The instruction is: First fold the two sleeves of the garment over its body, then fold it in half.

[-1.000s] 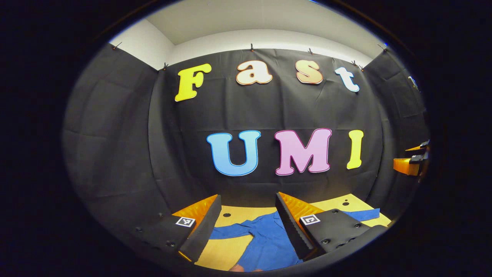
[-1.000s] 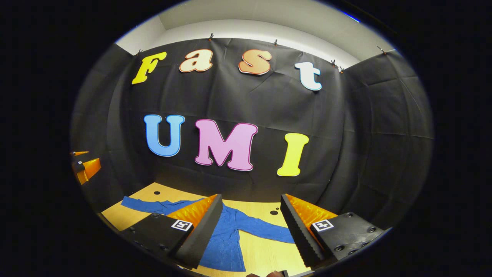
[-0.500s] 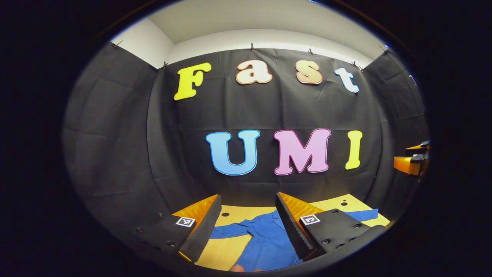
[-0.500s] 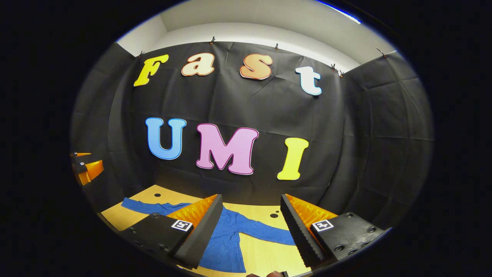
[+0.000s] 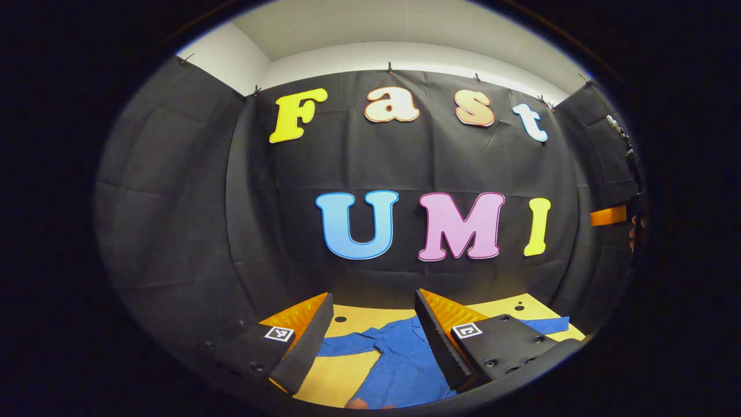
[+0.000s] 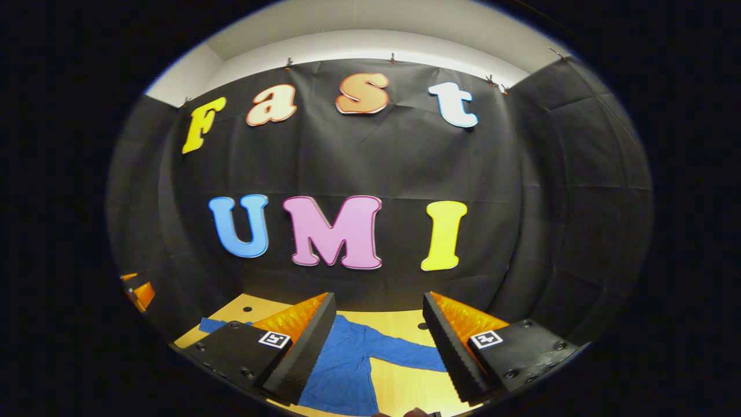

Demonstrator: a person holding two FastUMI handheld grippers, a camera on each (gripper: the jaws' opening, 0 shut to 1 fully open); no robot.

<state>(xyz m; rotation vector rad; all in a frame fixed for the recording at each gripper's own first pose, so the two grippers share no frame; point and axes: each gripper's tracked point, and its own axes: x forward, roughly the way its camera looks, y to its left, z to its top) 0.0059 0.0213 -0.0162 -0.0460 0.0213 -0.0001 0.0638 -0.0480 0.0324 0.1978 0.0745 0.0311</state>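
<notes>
The wooden table [image 5: 353,379] is seen low in both views, with the blue garment [image 5: 399,362] spread flat on it, collar toward the far wall and both sleeves out to the sides, so no fold is judged done yet. In the left gripper view the left sleeve [image 5: 347,346] runs out to the left of the body and the right sleeve [image 5: 550,324] tip shows past the near finger; in the right gripper view the right sleeve [image 6: 405,356] lies between the fingers. The left gripper [image 5: 373,333] is held with jaws wide apart, nothing between them, well above the cloth; same for the right gripper [image 6: 379,336]. Main risk: both are held high and level, so a steep descent is needed and the cuff may be missed or the table struck. Next risk: thin flat cloth may be pinched too shallow and slip out mid-fold, or the body layer may be caught along with the sleeve and dragged. Smaller risk: simultaneous sleeve folds could bring the grippers together over the body. The other gripper's distance at each view's edge cannot be told.
</notes>
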